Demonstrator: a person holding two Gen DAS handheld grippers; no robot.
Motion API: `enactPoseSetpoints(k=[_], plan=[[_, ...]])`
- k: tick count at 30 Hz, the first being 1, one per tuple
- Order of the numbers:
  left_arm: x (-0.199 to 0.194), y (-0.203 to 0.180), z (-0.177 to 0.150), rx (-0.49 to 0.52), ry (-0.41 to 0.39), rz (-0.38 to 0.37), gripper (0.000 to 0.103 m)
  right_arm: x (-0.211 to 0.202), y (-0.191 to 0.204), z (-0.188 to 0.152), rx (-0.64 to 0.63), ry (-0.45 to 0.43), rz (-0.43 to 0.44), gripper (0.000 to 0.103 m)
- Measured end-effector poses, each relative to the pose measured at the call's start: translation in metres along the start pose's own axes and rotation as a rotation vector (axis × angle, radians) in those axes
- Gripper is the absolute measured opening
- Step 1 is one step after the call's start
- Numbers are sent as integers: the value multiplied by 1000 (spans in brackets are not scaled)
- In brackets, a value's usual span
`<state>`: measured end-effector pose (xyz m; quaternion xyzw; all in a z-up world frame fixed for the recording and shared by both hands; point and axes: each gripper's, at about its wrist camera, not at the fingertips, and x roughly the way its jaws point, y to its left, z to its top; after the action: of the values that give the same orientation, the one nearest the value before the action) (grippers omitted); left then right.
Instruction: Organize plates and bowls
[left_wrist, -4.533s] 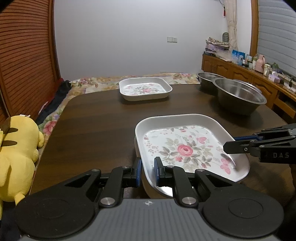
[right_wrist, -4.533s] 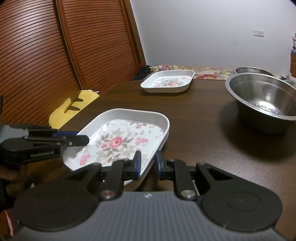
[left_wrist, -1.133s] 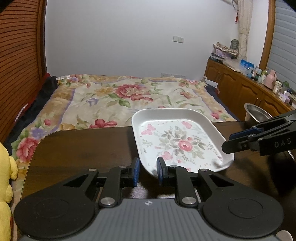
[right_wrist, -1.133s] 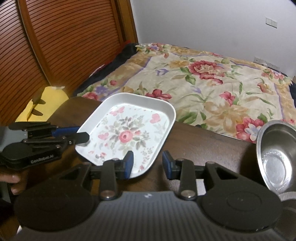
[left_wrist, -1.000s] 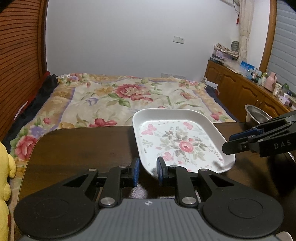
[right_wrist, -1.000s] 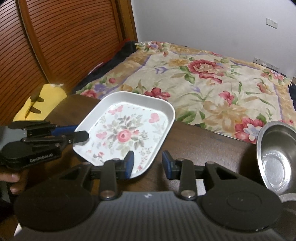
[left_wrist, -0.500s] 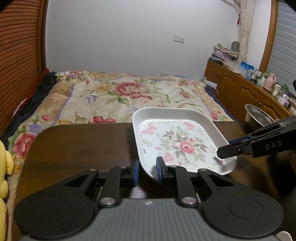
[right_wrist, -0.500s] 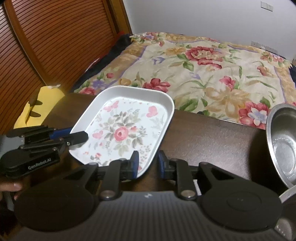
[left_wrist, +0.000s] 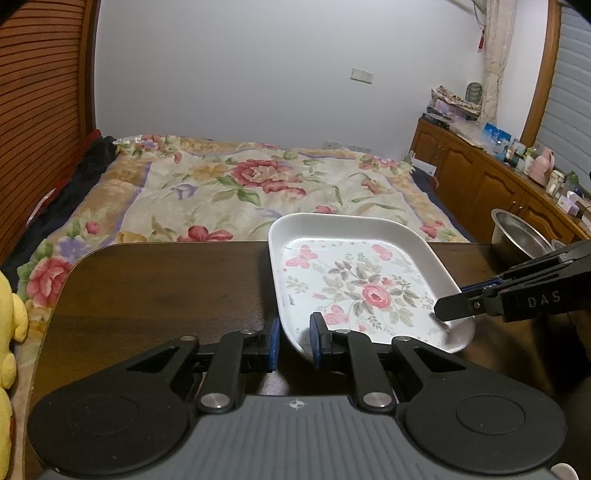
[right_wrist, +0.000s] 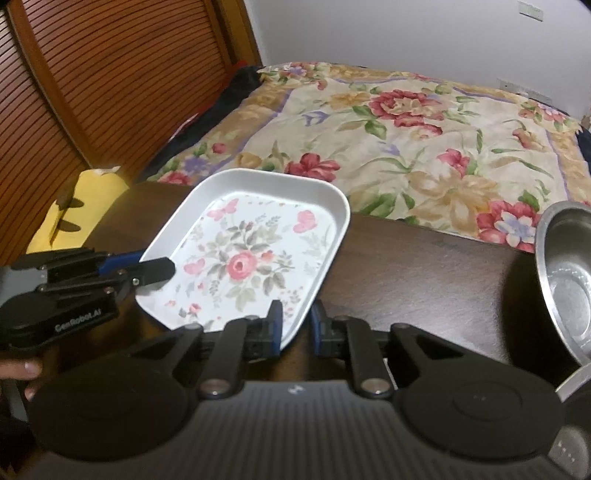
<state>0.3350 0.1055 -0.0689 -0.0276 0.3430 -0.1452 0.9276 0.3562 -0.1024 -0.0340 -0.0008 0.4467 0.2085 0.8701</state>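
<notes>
On table (left_wrist: 155, 288) | floral plate (left_wrist: 354, 291) | claws marked "DAS" (left_wrist: 454, 314), "GenRobot.AI" (right_wrist: 155, 271)

The left tongs (left_wrist: 293, 341) were closed on the near-left rim of the floral plate (left_wrist: 354, 288), fingers level. The right tongs (right_wrist: 295, 328) pinched the opposite rim. A fingertip (right_wrist: 22, 369) showed beneath the left tongs' body.

Since 4.5 s ago I've carried the floral plate (left_wrist: 364, 284) from mid-table to the far edge of the table (left_wrist: 155, 291), by the bed (left_wrist: 236, 184). The separate second plate no longer shows. In the last second the right gripper (right_wrist: 295, 325) narrowed onto the plate's rim; the left gripper (left_wrist: 293, 339) kept its hold while the plate came lower
</notes>
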Motion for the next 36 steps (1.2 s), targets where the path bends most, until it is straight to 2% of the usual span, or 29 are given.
enactPoseSetpoints(k=[6,12,25,36], plan=[[-12,0,0,9,14,1,19,-7,-2,-3,1,-8,32,16],[-38,-2,-2,8,-23,-1,19,-21,3,-9,9,-41,69,16],[-81,-14,-8,17,-85,3,19,-59,16,-18,-23,-121,76,16],[-112,-27,-20,28,-113,1,19,-84,21,-40,-29,-154,88,16]])
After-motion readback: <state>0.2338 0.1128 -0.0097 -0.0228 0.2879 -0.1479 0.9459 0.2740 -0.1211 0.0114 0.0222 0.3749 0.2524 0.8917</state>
